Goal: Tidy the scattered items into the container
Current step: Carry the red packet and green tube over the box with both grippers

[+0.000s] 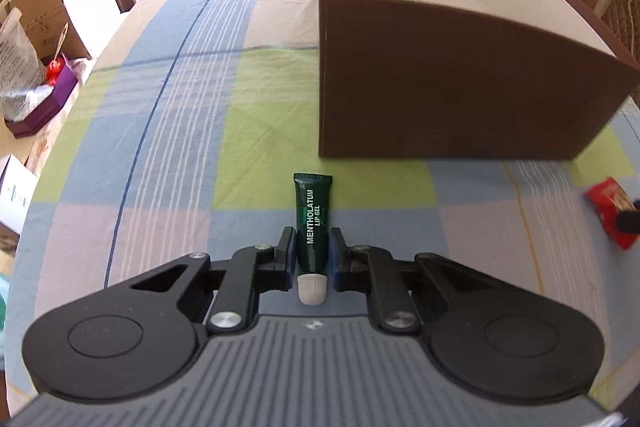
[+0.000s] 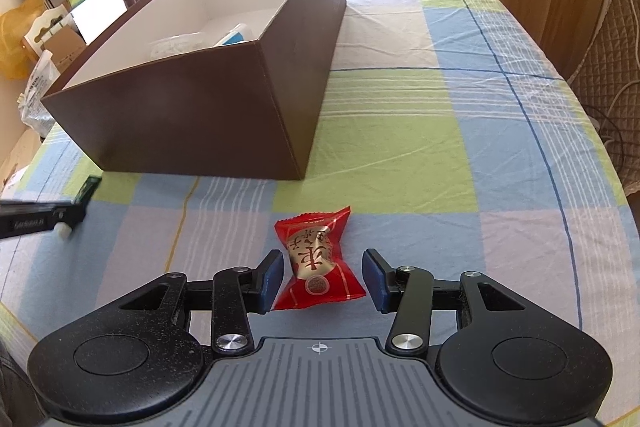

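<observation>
A dark green lip gel tube (image 1: pixel 314 211) with a white cap lies on the checked tablecloth, its cap toward the camera. My left gripper (image 1: pixel 313 239) is shut on the tube's lower half. The brown open box (image 1: pixel 440 79) stands just beyond it to the right. In the right wrist view, a red candy packet (image 2: pixel 318 263) lies between the pads of my right gripper (image 2: pixel 322 254), which is open, with a gap on the right side. The box (image 2: pixel 180 115) sits ahead left with white items (image 2: pixel 192 41) inside. The left gripper (image 2: pixel 40 219) shows at the left edge.
The red packet (image 1: pixel 610 213) appears at the right edge of the left wrist view. Cardboard boxes and bags (image 1: pixel 28 39) crowd the floor beyond the table's left edge. A quilted chair (image 2: pixel 608 67) and wooden panel stand to the right of the table.
</observation>
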{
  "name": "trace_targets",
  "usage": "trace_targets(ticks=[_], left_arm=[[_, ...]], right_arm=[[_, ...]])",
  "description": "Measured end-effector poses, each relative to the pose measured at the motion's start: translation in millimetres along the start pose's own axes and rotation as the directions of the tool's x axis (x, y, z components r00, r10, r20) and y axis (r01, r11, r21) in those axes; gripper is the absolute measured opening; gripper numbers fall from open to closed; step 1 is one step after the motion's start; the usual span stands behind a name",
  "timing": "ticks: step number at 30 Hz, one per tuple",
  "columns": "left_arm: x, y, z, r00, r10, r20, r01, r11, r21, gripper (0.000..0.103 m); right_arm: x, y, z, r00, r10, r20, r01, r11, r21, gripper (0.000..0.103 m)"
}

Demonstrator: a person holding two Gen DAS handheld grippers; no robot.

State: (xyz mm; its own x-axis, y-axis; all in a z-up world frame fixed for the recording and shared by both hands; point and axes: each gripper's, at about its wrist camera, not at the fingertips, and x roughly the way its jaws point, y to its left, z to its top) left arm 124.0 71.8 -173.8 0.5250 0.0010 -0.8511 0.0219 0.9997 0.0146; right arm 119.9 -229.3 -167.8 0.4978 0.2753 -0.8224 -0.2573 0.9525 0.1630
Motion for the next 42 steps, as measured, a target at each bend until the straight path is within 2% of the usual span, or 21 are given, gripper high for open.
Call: trace_targets(ticks=[4,6,9,12,13,14,15,17,18,21,29,34,42], left_arm=[[-20.2,-0.2,-11.7,1.0,-0.013,0.02,0.013,1.0,0.004,0.013],[-32.1,-1.3,-12.8,0.999,-0.024,0.039,0.024,1.0,0.004,0.013],[-44.6,-4.4,-12.0,0.998,-0.027,0.058,0.026,1.0,0.007,0.013],[-50.4,-6.2,-10.5,0.997,-0.038,0.064,0.038,0.999,-0.001,0.013],[-52.5,-7.5,-9.9,0.997,-0.044,0.067,0.044,0.999,0.003,0.013],[-54.7,-9.0,-9.3,0.996,-0.048,0.07,0.048,0.999,0.01,0.013],[-57.2,-10.5,-8.7,0.996,-0.051,0.076,0.05,0.999,0.015,0.013],[-62.6,-12.9,-7.0,0.994,-0.06,0.087,0.058,0.998,0.021,0.013],[-64.7,-13.4,-5.8,0.994,-0.064,0.091,0.062,0.998,0.022,0.013],[-71.4,-15.1,-1.9,0.992,-0.076,0.105,0.073,0.997,0.028,0.013],[-95.7,-19.8,11.0,0.98,-0.118,0.16,0.108,0.992,0.065,0.013],[-106.6,-20.8,22.3,0.975,-0.123,0.186,0.107,0.99,0.093,0.013],[-112.5,-26.9,50.4,0.965,-0.135,0.225,0.101,0.982,0.158,0.013]], right_arm=[[-0.1,4.4,0.1,1.0,0.011,0.0,-0.011,1.0,-0.022,0.052],[-1.0,6.0,-0.5,1.0,0.006,0.016,-0.006,1.0,-0.026,0.079],[-2.1,7.9,-1.3,0.999,-0.006,0.046,0.007,1.0,-0.027,0.079],[4.4,10.6,2.3,0.999,-0.026,0.033,0.027,0.999,-0.039,0.078],[6.6,11.9,3.2,0.999,-0.031,0.029,0.032,0.998,-0.051,0.077],[9.4,13.3,3.9,0.999,-0.035,0.021,0.036,0.997,-0.064,0.061],[13.2,14.7,4.0,0.999,-0.038,0.002,0.038,0.996,-0.081,0.041],[20.3,16.5,3.1,0.998,-0.044,-0.041,0.039,0.993,-0.109,0.038],[20.4,17.2,2.0,0.998,-0.045,-0.037,0.041,0.992,-0.121,0.032],[18.7,16.6,0.2,0.998,-0.033,-0.051,0.026,0.991,-0.127,0.027],[-6.0,6.3,2.0,0.994,0.079,-0.082,-0.084,0.995,-0.05,0.026],[-32.8,6.6,15.3,0.988,0.148,-0.032,-0.15,0.987,-0.054,0.026],[-62.6,13.8,42.1,0.975,0.211,0.064,-0.206,0.976,-0.071,0.026]])
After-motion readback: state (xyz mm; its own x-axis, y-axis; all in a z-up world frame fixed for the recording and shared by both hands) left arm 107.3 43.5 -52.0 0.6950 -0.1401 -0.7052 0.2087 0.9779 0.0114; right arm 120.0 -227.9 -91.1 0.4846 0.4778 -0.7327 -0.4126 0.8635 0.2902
